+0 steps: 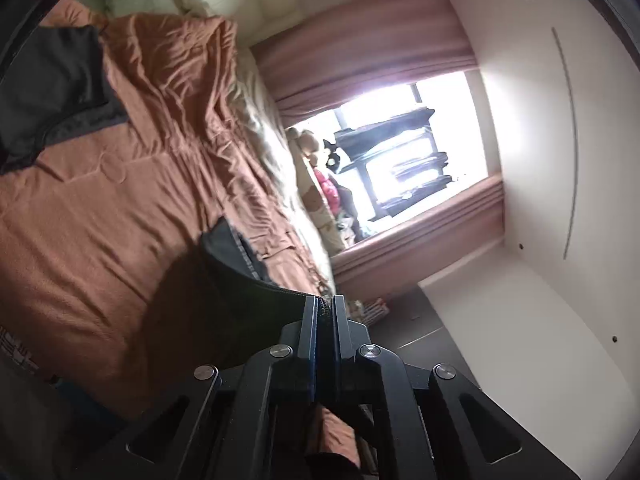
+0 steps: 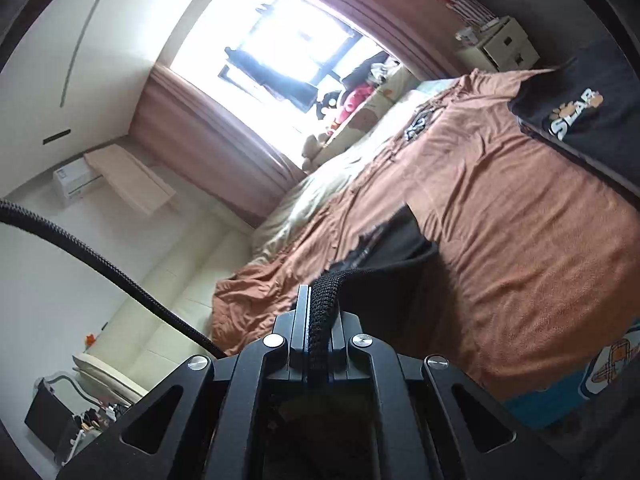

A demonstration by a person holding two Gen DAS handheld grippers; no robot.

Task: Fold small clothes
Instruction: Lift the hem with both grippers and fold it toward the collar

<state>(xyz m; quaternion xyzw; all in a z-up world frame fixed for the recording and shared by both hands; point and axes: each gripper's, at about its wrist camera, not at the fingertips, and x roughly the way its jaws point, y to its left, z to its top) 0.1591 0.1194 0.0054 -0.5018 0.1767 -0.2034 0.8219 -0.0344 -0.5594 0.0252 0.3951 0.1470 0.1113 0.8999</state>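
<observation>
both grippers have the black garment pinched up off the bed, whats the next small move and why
Probably draw the two grippers apart to pull the cloth taut. The left gripper and right gripper are each shut on an edge of the black garment, which hangs slack and bunched above the orange blanket. Spreading it should flatten it enough to lay down for a clean fold.

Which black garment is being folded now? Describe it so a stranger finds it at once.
Look at the bed with the orange-brown blanket. Above it hangs a small black garment, pinched by the left gripper and the right gripper. Unlike the black printed shirt lying on the bed, it is lifted and plain.
</observation>
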